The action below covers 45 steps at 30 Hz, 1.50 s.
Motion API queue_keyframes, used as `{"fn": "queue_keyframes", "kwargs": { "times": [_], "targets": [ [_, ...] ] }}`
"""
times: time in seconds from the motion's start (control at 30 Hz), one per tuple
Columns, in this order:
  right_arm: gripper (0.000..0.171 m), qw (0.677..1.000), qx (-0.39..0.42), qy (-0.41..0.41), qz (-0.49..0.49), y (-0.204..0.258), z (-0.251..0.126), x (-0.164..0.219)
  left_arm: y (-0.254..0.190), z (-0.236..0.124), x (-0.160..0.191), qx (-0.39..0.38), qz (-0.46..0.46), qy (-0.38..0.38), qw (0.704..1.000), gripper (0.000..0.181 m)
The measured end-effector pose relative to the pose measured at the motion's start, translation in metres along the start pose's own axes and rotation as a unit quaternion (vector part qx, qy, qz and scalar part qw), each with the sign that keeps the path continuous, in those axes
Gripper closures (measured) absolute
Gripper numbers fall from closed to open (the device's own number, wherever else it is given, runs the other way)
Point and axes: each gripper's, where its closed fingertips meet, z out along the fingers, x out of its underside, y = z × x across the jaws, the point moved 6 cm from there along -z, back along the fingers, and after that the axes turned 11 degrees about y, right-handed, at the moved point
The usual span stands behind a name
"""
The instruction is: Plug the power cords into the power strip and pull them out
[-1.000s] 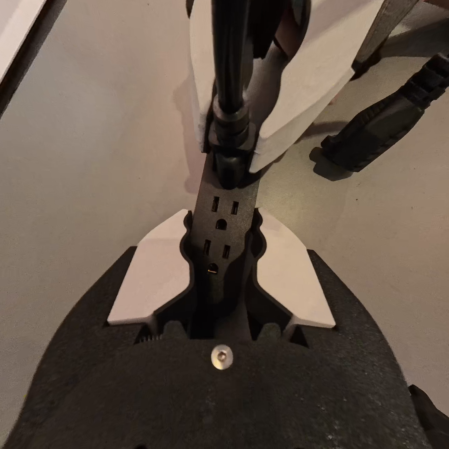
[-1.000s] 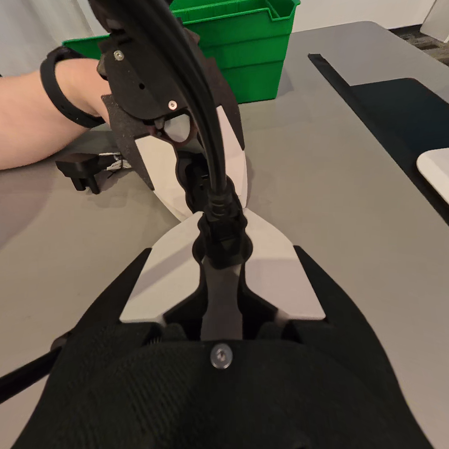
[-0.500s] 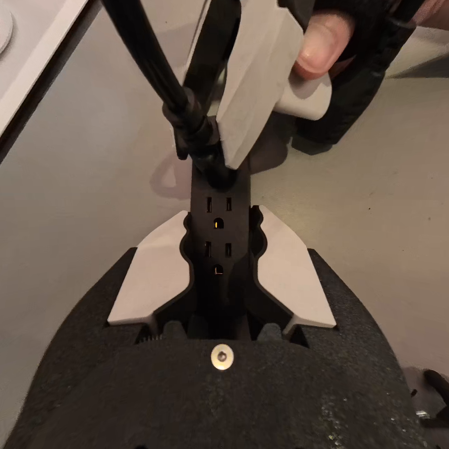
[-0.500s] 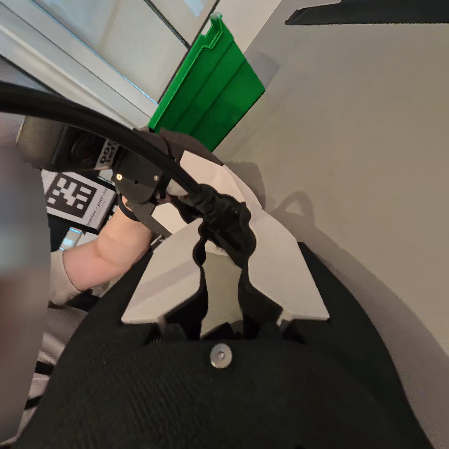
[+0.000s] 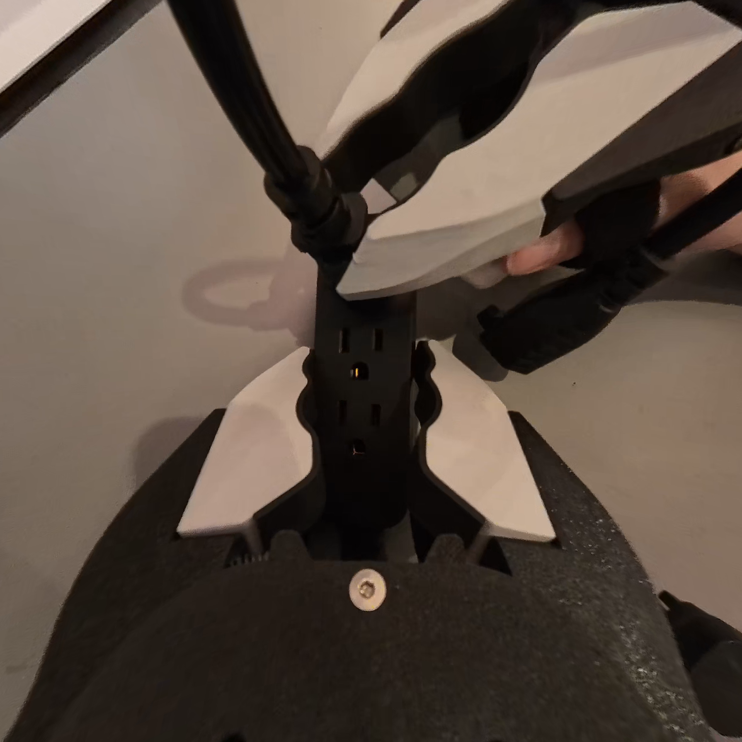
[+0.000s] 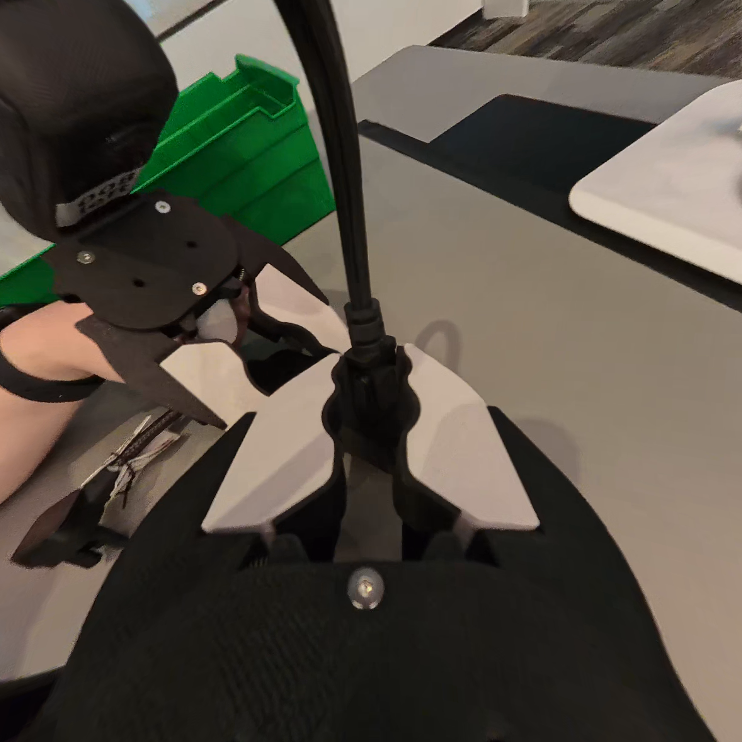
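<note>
The black power strip sits clamped between the 2 white fingers of the left hand-held gripper, its 2 free sockets facing up, on the grey surface. At the strip's far end, just past the left fingertips, a black plug is squeezed between the white fingers of the right hand-held gripper; whether its prongs are fully seated in the strip cannot be told. Its thick power cord rises up and away from that gripper. To the right of the left hand-held gripper a second black plug lies on the surface, just beside the strip. Beyond the left hand-held gripper, as the right view shows it, stands a green bin, and farther right a white board lies near a dark mat.
</note>
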Motion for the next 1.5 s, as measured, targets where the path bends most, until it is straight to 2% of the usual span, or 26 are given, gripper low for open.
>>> {"fn": "queue_keyframes", "kwargs": {
  "times": [0.1,0.2,0.37,0.53,0.77,0.83,0.9,0.97,1.07,1.2,1.3,1.37,1.43,1.5],
  "targets": [
    [0.148,0.999,0.028,-0.017,0.01,-0.001,0.003,-0.002,-0.003,0.003,-0.002,-0.034,0.015,0.016,0.999,0.131],
    [0.15,0.997,0.068,-0.015,-0.021,-0.001,0.006,-0.007,-0.004,0.004,-0.004,-0.047,0.011,0.028,0.998,0.129],
    [0.149,0.996,0.069,0.016,-0.048,-0.007,0.006,-0.01,-0.002,0.007,-0.007,-0.052,-0.007,0.006,0.999,0.129],
    [0.149,0.988,0.086,0.106,-0.068,-0.001,0.002,-0.013,-0.006,0.005,-0.007,-0.091,0.039,0.069,0.993,0.13],
    [0.148,0.967,0.088,0.239,0.007,-0.001,-0.024,0.002,-0.038,0.015,-0.018,-0.045,0.105,0.07,0.991,0.13],
    [0.151,0.961,0.086,0.26,0.045,0.0,-0.037,0.012,-0.055,0.016,-0.022,-0.024,0.129,0.067,0.989,0.131],
    [0.148,0.956,0.09,0.27,0.076,0.0,-0.052,0.023,-0.071,0.013,-0.027,-0.016,0.155,0.05,0.987,0.135],
    [0.145,0.948,0.092,0.284,0.114,0.0,-0.067,0.035,-0.088,0.006,-0.031,-0.005,0.179,0.022,0.984,0.144],
    [0.147,0.931,0.086,0.311,0.172,-0.001,-0.085,0.049,-0.113,-0.002,-0.031,0.024,0.196,0.018,0.98,0.14],
    [0.147,0.901,0.075,0.362,0.225,-0.001,-0.094,0.06,-0.132,0.011,-0.035,-0.022,0.219,0.043,0.974,0.122],
    [0.147,0.876,0.061,0.402,0.259,0.001,-0.094,0.066,-0.134,0.032,-0.033,-0.044,0.213,0.099,0.971,0.122],
    [0.147,0.864,0.051,0.417,0.278,-0.001,-0.092,0.067,-0.14,0.038,-0.033,-0.037,0.217,0.1,0.97,0.142],
    [0.147,0.855,0.041,0.427,0.292,-0.006,-0.087,0.068,-0.14,0.039,-0.033,-0.045,0.223,0.095,0.969,0.146],
    [0.147,0.852,0.02,0.433,0.294,-0.012,-0.081,0.067,-0.135,0.039,-0.034,-0.02,0.196,0.08,0.977,0.146]
  ]
}}
